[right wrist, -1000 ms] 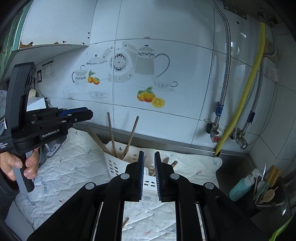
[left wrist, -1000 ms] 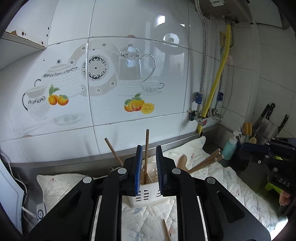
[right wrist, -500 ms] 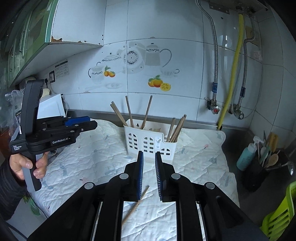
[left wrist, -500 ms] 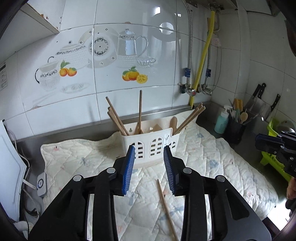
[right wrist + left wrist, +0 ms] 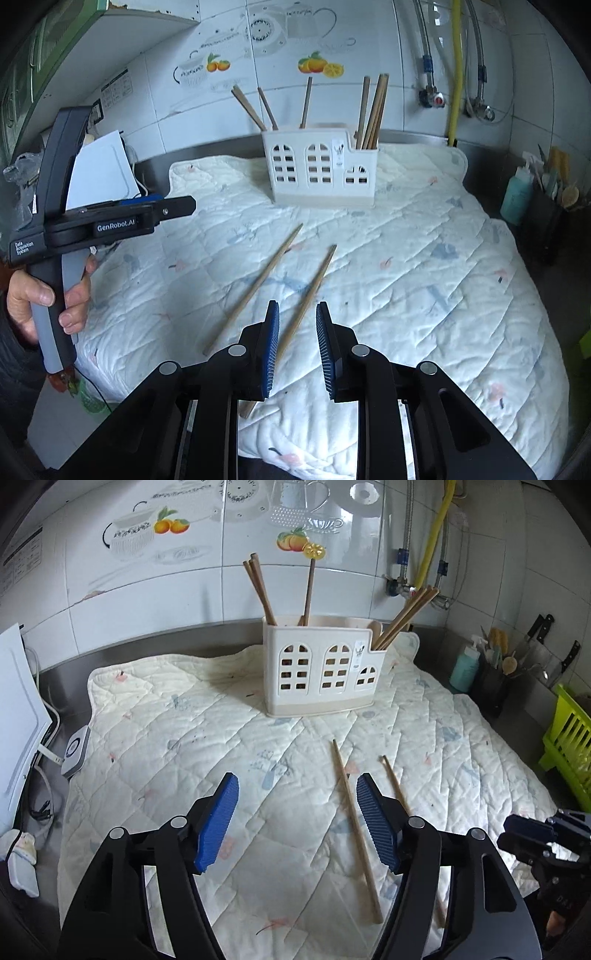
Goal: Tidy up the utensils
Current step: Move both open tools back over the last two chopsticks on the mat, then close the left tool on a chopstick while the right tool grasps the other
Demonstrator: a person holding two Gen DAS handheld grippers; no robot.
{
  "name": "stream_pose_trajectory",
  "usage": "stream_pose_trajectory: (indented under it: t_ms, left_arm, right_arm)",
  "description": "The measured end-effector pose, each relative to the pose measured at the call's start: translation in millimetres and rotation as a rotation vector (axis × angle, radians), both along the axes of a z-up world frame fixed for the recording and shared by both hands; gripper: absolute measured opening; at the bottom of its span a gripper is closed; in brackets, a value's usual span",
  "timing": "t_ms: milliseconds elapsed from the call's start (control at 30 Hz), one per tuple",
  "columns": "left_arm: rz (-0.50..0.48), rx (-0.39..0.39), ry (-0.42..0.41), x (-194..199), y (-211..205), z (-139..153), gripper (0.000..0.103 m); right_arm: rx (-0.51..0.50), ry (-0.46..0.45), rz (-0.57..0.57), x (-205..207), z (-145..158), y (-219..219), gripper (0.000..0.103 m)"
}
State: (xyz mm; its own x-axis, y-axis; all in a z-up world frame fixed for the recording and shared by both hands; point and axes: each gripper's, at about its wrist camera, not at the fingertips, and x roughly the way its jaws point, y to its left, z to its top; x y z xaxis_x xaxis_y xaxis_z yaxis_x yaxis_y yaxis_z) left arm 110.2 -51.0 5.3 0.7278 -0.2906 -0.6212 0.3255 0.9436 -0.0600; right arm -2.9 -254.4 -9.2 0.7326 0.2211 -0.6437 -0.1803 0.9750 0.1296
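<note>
A white utensil holder [image 5: 320, 666] stands at the back of a quilted mat [image 5: 207, 746] and holds several wooden chopsticks upright; it also shows in the right wrist view [image 5: 320, 170]. Two loose chopsticks lie flat on the mat: a longer one [image 5: 355, 827] [image 5: 255, 286] and a second one [image 5: 394, 783] [image 5: 308, 302]. My left gripper [image 5: 295, 821] is open and empty above the mat, left of the loose chopsticks. My right gripper [image 5: 296, 341] is partly open and empty, and the near end of the second chopstick lies between its fingers below.
A teal bottle [image 5: 464, 667] and a dark utensil pot [image 5: 493, 686] stand at the right wall, with knives behind. A green rack [image 5: 569, 746] is at the right edge. A white board [image 5: 18, 716] and cables are at the left.
Both grippers have pulled back and up from the holder and now look down on the mat. The left gripper has opened wide after releasing a chopstick into the holder. The right gripper has opened a little.
</note>
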Motion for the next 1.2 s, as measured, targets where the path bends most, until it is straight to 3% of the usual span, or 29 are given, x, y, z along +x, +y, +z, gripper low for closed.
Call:
stream_pose_trajectory:
  t_ms: [67,433,700,967,1067,1200]
  left_arm:
    - [0.014,-0.001,0.015,-0.9,3.5,-7.5,0.067]
    - [0.043,0.010,0.052,-4.2,9.1,-31.6,0.067]
    - [-0.002,-0.001,0.095,-9.4,1.4,-48.1,0.067]
    - [-0.108,-0.031,0.152,-22.2,-18.2,-66.5,0.065]
    - [-0.134,-0.047,0.181,-23.7,-24.9,-74.7,0.061]
    - [-0.165,-0.044,0.203,-23.4,-36.1,-83.7,0.043]
  right_arm:
    - [0.051,0.040,0.008,-1.2,-13.9,4.0,0.021]
    - [0.123,0.165,-0.039,6.1,-62.8,17.4,0.017]
    - [0.107,0.192,-0.057,13.0,-72.0,20.3,0.013]
    - [0.078,0.180,-0.072,11.6,-69.3,13.9,0.008]
    - [0.031,0.162,-0.088,9.6,-67.4,9.5,0.007]
    - [0.004,0.151,-0.121,8.2,-68.0,-3.2,0.007]
